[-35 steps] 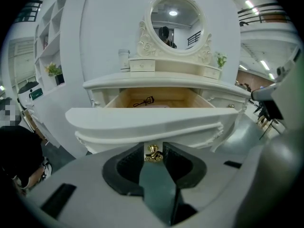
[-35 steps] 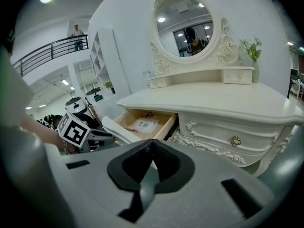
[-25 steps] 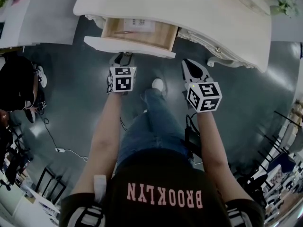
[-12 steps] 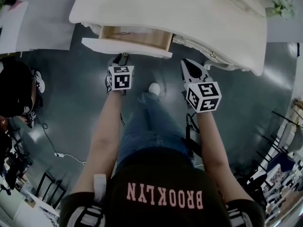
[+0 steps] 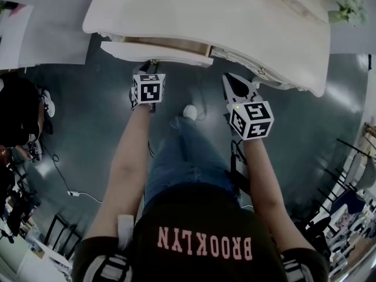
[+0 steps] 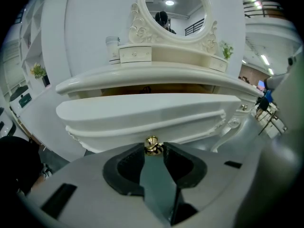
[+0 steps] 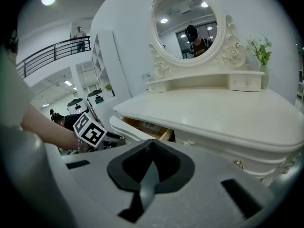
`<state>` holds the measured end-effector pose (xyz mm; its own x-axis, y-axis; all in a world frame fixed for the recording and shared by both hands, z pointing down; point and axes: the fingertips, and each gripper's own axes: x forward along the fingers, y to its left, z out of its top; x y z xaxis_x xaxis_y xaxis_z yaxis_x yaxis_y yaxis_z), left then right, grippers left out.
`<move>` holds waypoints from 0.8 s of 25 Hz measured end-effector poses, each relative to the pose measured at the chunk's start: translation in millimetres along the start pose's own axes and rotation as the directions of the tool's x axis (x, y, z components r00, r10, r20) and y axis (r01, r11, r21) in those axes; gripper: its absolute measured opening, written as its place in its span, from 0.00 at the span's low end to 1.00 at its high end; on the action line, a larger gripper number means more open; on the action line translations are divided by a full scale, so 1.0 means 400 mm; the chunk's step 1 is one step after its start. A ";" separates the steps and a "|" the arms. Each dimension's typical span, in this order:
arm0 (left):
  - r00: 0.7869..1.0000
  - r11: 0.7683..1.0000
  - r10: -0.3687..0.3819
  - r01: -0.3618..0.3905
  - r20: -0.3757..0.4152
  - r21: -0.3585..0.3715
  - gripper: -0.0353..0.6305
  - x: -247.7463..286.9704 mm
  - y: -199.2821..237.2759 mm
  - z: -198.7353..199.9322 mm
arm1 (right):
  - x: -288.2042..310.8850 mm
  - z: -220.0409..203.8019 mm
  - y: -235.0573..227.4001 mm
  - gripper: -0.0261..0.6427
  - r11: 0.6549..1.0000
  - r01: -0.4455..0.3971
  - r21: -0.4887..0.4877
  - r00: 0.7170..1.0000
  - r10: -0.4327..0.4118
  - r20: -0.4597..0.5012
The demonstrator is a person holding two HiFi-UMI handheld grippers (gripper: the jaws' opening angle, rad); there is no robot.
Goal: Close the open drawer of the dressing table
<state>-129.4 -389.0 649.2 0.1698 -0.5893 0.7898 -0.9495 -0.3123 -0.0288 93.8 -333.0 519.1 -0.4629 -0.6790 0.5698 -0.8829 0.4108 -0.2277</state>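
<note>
At upper centre the drawer (image 5: 158, 53) juts slightly from the dressing table (image 5: 235, 16); the left gripper (image 6: 154, 149) pinches its gold knob (image 6: 151, 142) to push it home, while the right gripper (image 7: 151, 144), pressed together, idles alongside

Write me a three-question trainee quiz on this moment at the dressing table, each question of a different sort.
1. True or false: the drawer is fully shut.
2. Multiple choice: what sits between the jaw tips of the left gripper? A) a gold knob B) a vase C) nothing
3. Fill in: the right gripper has its jaws together and holds ____.
Key: 1 false, a strip of the wooden inside shows under the tabletop; 2 A; 3 nothing.
</note>
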 end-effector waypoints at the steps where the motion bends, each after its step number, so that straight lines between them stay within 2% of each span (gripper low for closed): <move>1: 1.000 1.000 0.001 -0.001 -0.002 0.001 0.23 0.005 0.001 0.006 | 0.002 0.001 -0.001 0.03 1.000 -0.002 0.002 1.000 0.002 0.000; 20: 1.000 1.000 -0.012 0.012 0.011 -0.001 0.23 0.070 -0.002 0.105 | 0.019 0.000 -0.043 0.03 0.999 -0.010 0.035 1.000 0.010 -0.015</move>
<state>-113.0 -436.8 645.6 0.1839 -0.5937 0.7834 -0.9477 -0.3186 -0.0190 105.6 -345.2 527.1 -0.4708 -0.6657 0.5790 -0.8805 0.3960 -0.2606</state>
